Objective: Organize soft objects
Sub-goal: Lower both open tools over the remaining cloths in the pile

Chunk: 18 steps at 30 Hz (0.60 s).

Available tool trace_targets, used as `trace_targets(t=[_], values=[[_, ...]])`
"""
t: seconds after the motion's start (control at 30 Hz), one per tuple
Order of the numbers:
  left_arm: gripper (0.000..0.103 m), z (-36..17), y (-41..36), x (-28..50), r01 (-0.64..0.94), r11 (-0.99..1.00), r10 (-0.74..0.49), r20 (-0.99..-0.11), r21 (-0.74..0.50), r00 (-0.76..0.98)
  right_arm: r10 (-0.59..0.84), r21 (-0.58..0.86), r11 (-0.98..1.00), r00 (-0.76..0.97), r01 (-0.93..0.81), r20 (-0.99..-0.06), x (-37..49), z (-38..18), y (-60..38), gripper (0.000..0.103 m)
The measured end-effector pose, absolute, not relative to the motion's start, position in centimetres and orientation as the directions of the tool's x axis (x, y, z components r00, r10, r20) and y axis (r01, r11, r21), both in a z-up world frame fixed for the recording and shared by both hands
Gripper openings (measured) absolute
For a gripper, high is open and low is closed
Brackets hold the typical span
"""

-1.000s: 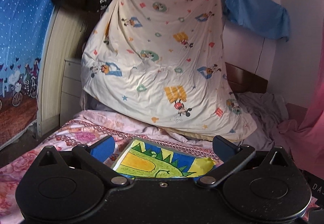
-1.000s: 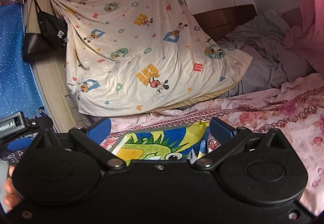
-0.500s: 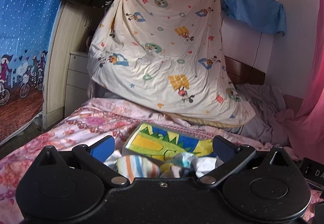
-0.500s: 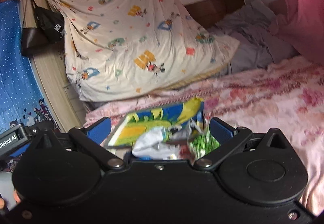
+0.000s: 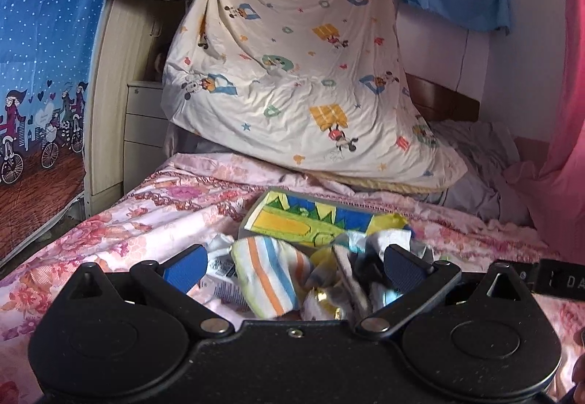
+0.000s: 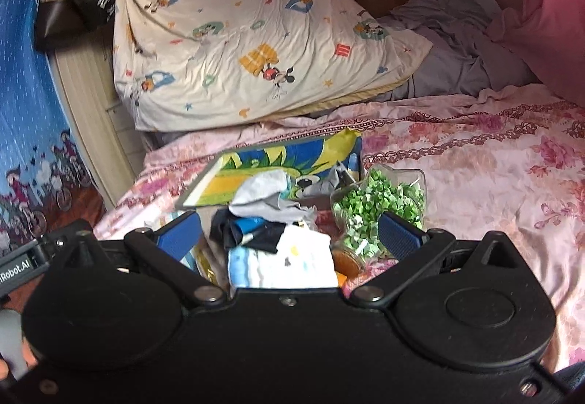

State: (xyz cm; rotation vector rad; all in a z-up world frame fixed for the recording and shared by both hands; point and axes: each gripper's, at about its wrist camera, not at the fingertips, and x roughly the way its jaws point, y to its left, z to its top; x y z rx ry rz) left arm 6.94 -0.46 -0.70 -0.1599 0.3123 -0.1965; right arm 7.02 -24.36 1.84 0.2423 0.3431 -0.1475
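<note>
A heap of small soft things lies on the pink floral bedspread [image 5: 139, 221]. In the left wrist view a striped orange-and-blue sock [image 5: 270, 279] lies in front, between the fingers of my left gripper [image 5: 292, 265], which is open and empty. In the right wrist view a grey sock [image 6: 263, 195], a black-and-blue piece [image 6: 248, 232] and a white-and-blue cloth [image 6: 285, 265] lie between the fingers of my right gripper [image 6: 289, 232], open and empty. A bright dinosaur-print box [image 5: 310, 221] stands behind the heap; it also shows in the right wrist view [image 6: 270, 166].
A clear jar of green paper stars [image 6: 380, 206] lies on the bedspread [image 6: 475, 166] right of the heap. A cartoon-print quilt [image 5: 303, 75] hangs behind. Grey bedding [image 6: 457, 49] and a pink curtain [image 5: 570, 111] are at the right. Drawers [image 5: 142, 133] stand left of the bed.
Both views have pulled back and tilted down. The heap of socks and the jar, hidden a second ago, now show between the fingers. Both grippers stayed open.
</note>
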Motion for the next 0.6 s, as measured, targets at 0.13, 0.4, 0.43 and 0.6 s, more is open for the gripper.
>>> trace_targets(t=[0.13,0.4,0.43,0.6], values=[[0.102,-1.3,-0.5,7.1,0.155,0.973,-0.205,-0.332,-0.172,0.921,-0.091,0.181,0.969,0.922,0.169,-0.376,7.0,1.7,-24.3,0.102],[0.102,-2.3,-0.6,7.9,0.133,0.979,-0.186,-0.4,-0.155,0.897,-0.065,0.174,0.972,0.887,0.161,-0.457,7.2,0.8,-24.3,0.102],[0.102,-2.4,-0.6,7.9,0.131,0.979,-0.184,-0.406,-0.155,0.895,-0.065,0.173,0.971,0.883,0.163,-0.465,7.3,0.5,-24.3,0.102],[0.102,-2.7,-0.6,8.0,0.126,0.979,-0.182,-0.426,-0.158,0.886,-0.072,0.169,0.969,0.864,0.178,-0.499,7.7,-0.1,-24.2,0.102]])
